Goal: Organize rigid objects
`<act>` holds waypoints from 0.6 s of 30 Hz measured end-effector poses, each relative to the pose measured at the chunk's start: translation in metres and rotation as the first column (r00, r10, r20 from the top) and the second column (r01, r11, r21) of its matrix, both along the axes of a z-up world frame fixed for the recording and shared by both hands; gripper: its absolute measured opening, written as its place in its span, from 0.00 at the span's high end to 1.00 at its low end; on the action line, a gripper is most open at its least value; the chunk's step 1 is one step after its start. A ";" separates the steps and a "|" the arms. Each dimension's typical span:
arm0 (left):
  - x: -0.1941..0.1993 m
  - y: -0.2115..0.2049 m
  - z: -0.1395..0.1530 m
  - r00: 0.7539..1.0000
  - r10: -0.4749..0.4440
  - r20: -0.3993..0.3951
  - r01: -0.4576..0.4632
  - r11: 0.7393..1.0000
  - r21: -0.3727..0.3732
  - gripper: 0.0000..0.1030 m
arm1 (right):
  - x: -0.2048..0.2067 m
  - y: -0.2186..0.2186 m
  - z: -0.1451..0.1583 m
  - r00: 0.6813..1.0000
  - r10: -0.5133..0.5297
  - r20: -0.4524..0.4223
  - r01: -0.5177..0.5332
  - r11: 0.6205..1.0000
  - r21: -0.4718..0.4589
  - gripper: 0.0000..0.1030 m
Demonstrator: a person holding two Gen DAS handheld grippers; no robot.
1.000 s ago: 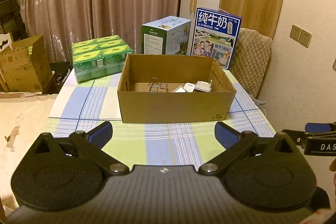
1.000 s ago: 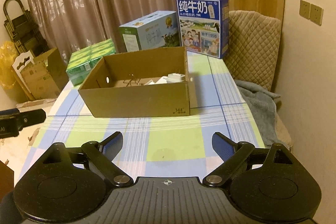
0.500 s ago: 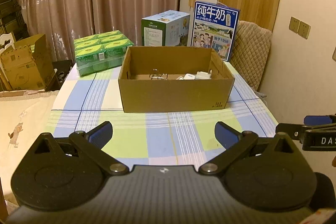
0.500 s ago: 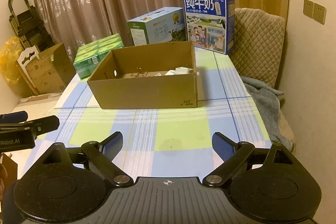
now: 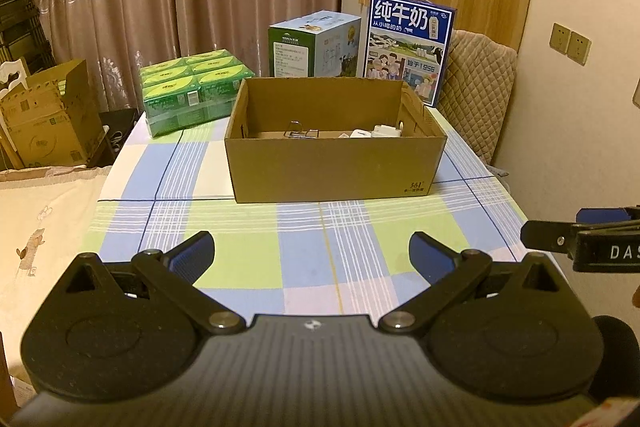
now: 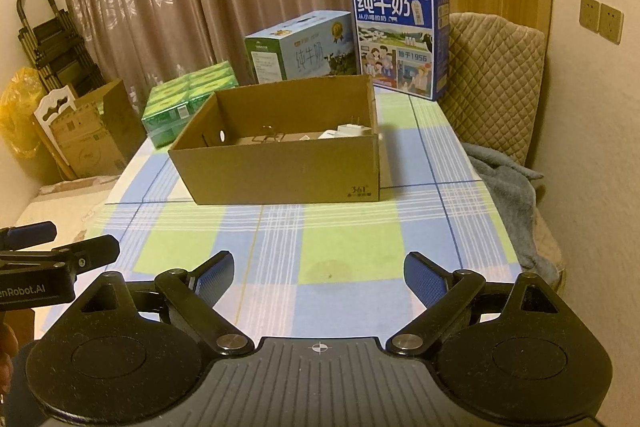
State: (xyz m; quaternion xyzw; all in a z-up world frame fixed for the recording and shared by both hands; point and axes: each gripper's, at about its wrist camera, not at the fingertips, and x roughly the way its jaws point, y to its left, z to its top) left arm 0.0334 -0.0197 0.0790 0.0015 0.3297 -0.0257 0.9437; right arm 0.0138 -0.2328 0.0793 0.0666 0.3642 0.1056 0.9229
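Observation:
An open brown cardboard box (image 5: 334, 167) stands on the checked tablecloth (image 5: 304, 251); it also shows in the right wrist view (image 6: 280, 171). Inside it lie a metal binder clip (image 5: 298, 131) and white plug-like items (image 5: 378, 132), partly hidden by the front wall. My left gripper (image 5: 312, 257) is open and empty, well short of the box. My right gripper (image 6: 318, 275) is open and empty, also short of the box. Each gripper's side shows at the edge of the other's view.
Behind the box stand a green pack of cartons (image 5: 192, 89), a green-and-blue milk case (image 5: 314, 45) and a blue milk case (image 5: 408, 45). A padded chair (image 6: 492, 79) with a grey blanket (image 6: 508, 183) is at the right. A cardboard box (image 5: 48, 123) stands on the floor at left.
Both grippers have drawn back from the cardboard box, which now looks smaller and farther away. Both stay open and empty.

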 end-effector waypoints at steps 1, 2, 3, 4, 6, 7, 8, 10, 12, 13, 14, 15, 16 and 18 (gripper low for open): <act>0.000 0.000 0.000 1.000 -0.001 0.000 0.001 1.000 0.000 0.01 | 0.000 0.001 0.000 1.000 0.000 0.002 0.000 1.000 -0.001 0.13; 0.000 -0.001 0.000 1.000 -0.002 0.000 0.002 1.000 0.000 0.01 | 0.000 0.001 0.000 1.000 0.001 0.004 -0.001 1.000 -0.001 0.13; -0.001 -0.001 0.000 1.000 -0.004 -0.001 0.004 1.000 0.001 0.01 | 0.000 0.000 0.001 1.000 0.001 0.005 -0.001 1.000 -0.001 0.13; -0.001 -0.001 0.001 1.000 -0.006 -0.001 0.006 1.000 0.001 0.01 | 0.000 0.001 0.000 1.000 0.000 0.006 0.000 1.000 -0.004 0.13; -0.001 -0.002 0.001 1.000 -0.011 -0.001 0.011 1.000 0.003 0.01 | 0.000 0.001 0.000 1.000 -0.001 0.008 0.001 1.000 -0.007 0.13; -0.002 -0.002 0.001 1.000 -0.011 -0.001 0.011 1.000 0.003 0.01 | 0.000 0.001 0.000 1.000 -0.001 0.007 0.001 1.000 -0.008 0.13; -0.002 -0.003 0.001 1.000 -0.012 -0.001 0.012 1.000 0.004 0.01 | 0.000 0.001 0.000 1.000 0.000 0.006 0.000 1.000 -0.007 0.13; -0.001 -0.003 0.002 1.000 -0.012 -0.002 0.012 1.000 0.003 0.01 | -0.001 0.001 -0.001 1.000 0.000 0.005 0.000 1.000 -0.006 0.13; -0.001 -0.003 0.002 1.000 -0.013 -0.002 0.013 1.000 0.003 0.01 | -0.001 0.001 0.000 1.000 0.002 0.003 -0.002 1.000 -0.005 0.13; -0.001 -0.003 0.002 1.000 -0.013 -0.003 0.013 1.000 0.004 0.01 | 0.000 0.001 0.000 1.000 0.002 0.004 -0.002 1.000 -0.005 0.13; -0.001 -0.004 0.002 1.000 -0.014 -0.003 0.014 1.000 0.004 0.01 | 0.000 0.001 0.000 1.000 0.002 0.004 -0.002 1.000 -0.005 0.13; -0.001 -0.004 0.002 1.000 -0.012 -0.003 0.013 1.000 0.005 0.01 | 0.000 0.001 0.000 1.000 0.001 0.004 -0.001 1.000 -0.005 0.13; -0.001 -0.004 0.002 1.000 -0.012 -0.004 0.012 1.000 0.004 0.01 | 0.000 0.001 0.000 1.000 0.002 0.004 -0.002 1.000 -0.005 0.13; -0.001 -0.004 0.001 1.000 -0.011 -0.006 0.011 1.000 0.003 0.01 | 0.000 0.002 -0.001 1.000 0.004 0.005 -0.004 1.000 -0.008 0.13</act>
